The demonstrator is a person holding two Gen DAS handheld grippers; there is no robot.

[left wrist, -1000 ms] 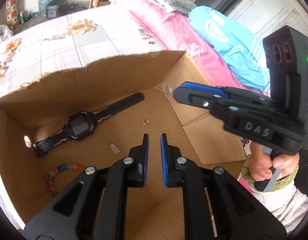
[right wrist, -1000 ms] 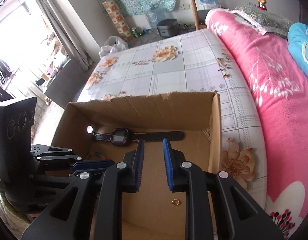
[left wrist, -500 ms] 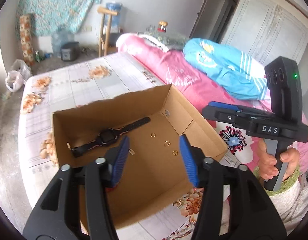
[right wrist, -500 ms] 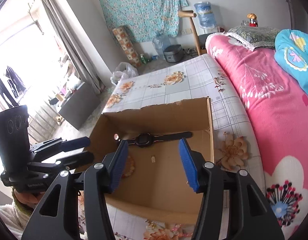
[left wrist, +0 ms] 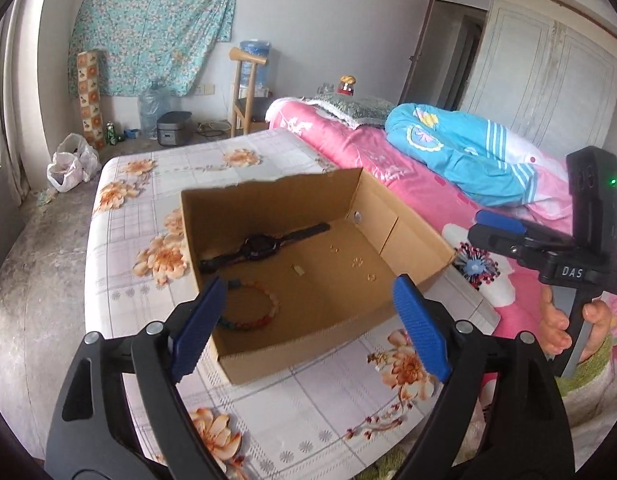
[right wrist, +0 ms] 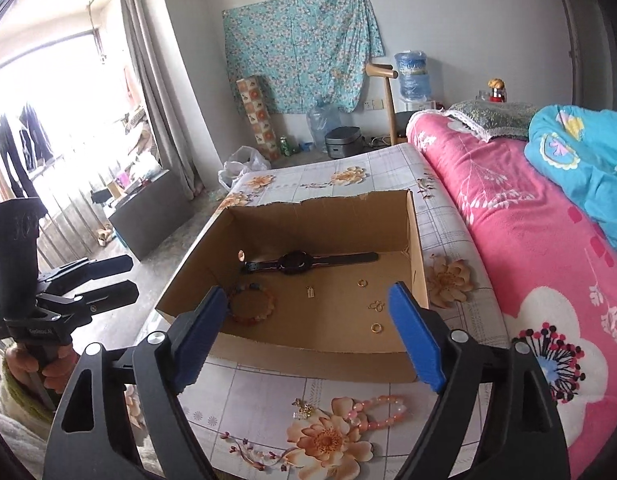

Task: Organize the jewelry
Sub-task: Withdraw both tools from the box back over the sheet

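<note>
Left wrist view: left gripper (left wrist: 308,320) jaws opening wide, nothing between them; right gripper (right wrist: 304,330) likewise, both above the cardboard box (right wrist: 320,356)

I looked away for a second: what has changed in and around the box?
Both grippers backed up out of the cardboard box, their jaws opening, nothing between them: left gripper, right gripper. The watch, bead bracelet and gold rings lie as before.
</note>
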